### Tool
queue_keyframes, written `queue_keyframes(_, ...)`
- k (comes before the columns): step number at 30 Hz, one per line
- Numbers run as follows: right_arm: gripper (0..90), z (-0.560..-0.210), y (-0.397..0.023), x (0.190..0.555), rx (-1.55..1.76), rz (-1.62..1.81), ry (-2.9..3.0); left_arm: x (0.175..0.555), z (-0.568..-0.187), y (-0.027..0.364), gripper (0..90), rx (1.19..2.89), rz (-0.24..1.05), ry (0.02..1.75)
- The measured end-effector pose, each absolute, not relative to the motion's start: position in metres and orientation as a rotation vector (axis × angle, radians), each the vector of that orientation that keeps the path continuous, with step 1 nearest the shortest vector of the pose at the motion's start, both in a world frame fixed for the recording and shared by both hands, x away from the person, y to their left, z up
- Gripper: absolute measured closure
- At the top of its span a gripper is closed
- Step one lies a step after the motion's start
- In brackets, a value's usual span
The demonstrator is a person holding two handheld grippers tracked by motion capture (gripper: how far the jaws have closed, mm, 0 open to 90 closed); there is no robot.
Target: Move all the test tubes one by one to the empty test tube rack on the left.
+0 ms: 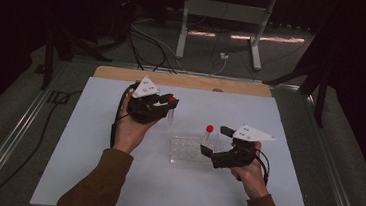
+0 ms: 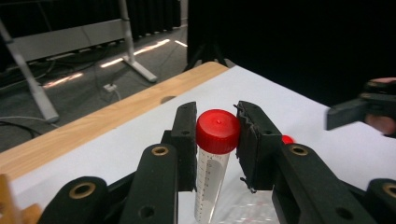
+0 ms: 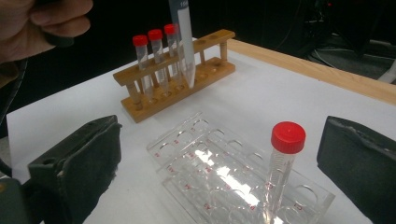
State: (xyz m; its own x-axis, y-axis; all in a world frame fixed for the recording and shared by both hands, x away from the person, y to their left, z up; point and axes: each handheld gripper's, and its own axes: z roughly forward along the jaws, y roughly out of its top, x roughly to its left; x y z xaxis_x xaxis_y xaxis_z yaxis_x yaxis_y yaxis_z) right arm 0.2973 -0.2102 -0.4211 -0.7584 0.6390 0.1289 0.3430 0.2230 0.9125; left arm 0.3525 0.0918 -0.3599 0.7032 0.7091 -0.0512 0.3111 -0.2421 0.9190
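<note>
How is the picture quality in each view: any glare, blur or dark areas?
High view: the white table is evenly lit, the room behind nearly black, streaks of light on the floor. Left gripper view: the red-capped tube in the left tongs is sharp, the far hand at the right edge soft. Right gripper view: glare on the clear rack; the near pads look blurred.

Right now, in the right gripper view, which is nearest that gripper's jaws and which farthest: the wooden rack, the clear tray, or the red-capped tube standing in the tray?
1. Red-capped tube: upright between the open jaws, nearer the right one.
2. Clear tray: under the tube, stretching away to the left.
3. Wooden rack: farthest, beyond the tray, holding three red-capped tubes.
</note>
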Motion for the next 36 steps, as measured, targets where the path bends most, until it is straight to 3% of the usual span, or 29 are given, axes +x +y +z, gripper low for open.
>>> queue_keyframes(36, 0.0, -0.422, -0.208, 0.297, 0.926, 1.559, 2.198, 0.406, -0.374, 0.155, 70.9, 1.724, 0.616, 1.082)
